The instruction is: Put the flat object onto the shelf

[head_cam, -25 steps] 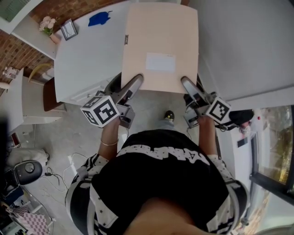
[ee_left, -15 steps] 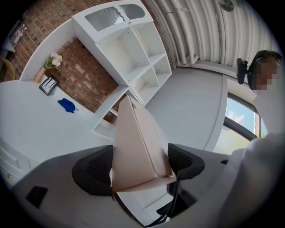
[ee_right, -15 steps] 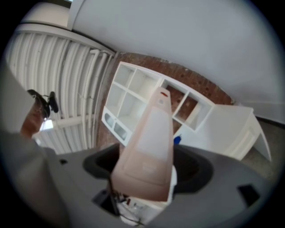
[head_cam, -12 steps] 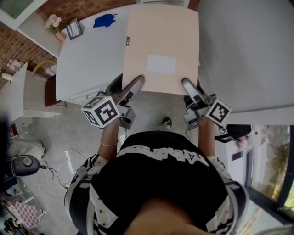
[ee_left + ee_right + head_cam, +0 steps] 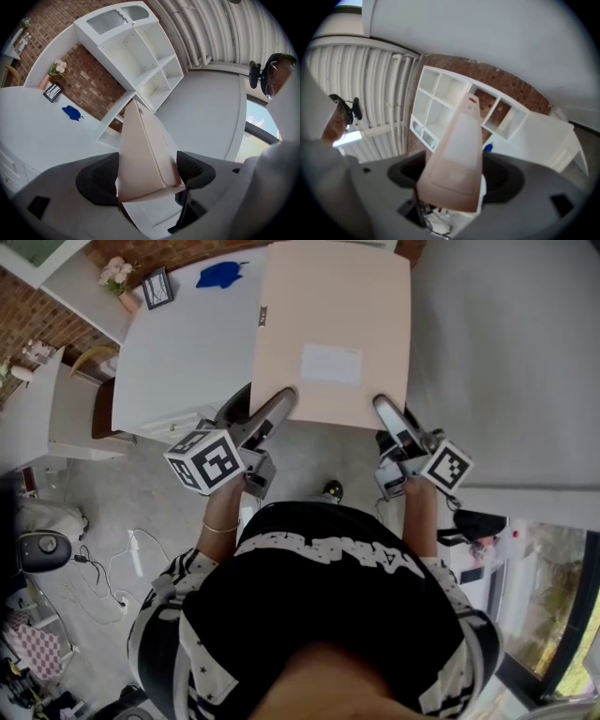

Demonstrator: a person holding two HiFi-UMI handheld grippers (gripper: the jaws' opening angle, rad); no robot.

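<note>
Fingers of left gripper (image 5: pixel 281 402) and right gripper (image 5: pixel 383 408) clamp the flat object (image 5: pixel 333 329), its length pointing toward shelf (image 5: pixel 140 51).

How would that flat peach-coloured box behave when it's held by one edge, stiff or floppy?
Probably stiff: the flat peach-coloured box juts out straight from the left claw and right claw without sagging. Likely light for its size, since two edge grips carry it. Its smooth faces might slip.
</note>
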